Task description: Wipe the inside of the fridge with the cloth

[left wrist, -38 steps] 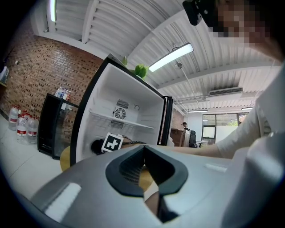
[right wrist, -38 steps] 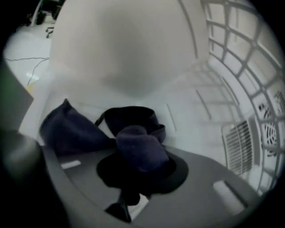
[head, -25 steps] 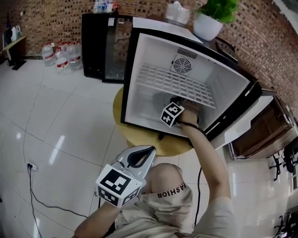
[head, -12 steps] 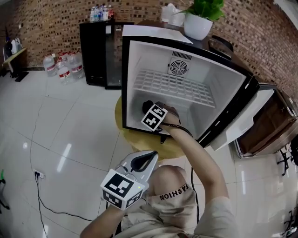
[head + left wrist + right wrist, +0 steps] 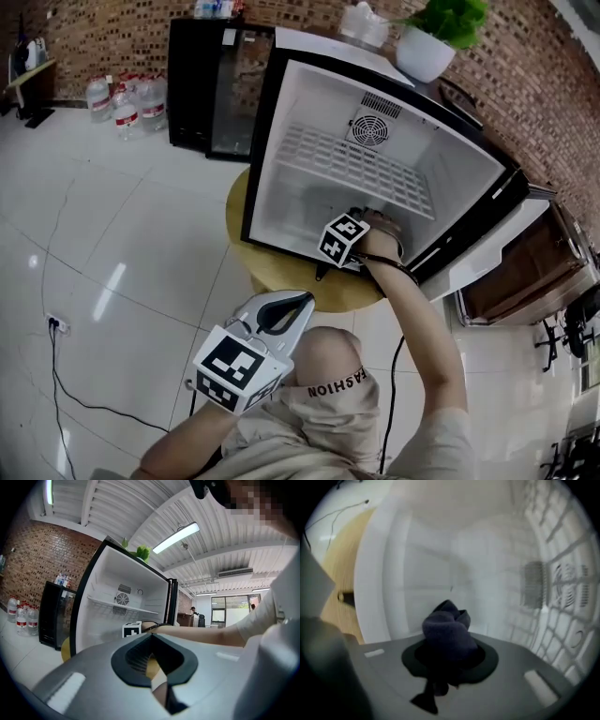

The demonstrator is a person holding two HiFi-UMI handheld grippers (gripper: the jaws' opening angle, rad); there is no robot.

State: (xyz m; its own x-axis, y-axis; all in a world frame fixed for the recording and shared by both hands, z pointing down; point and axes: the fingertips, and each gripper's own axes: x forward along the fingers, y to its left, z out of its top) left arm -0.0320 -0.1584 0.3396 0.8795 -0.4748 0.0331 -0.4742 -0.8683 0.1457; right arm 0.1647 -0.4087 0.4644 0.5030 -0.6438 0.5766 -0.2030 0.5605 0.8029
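on the fridge floor, the right gripper, clenched on the dark cloth, has swept left then back right: wiping is under way; the left gripper idles shut, empty.

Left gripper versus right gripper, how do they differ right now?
The left gripper is shut on nothing; the right gripper is shut on a dark cloth. The left gripper is outside the fridge, by the person's knee; the right gripper reaches inside it, below the wire shelf. Both carry a marker cube.
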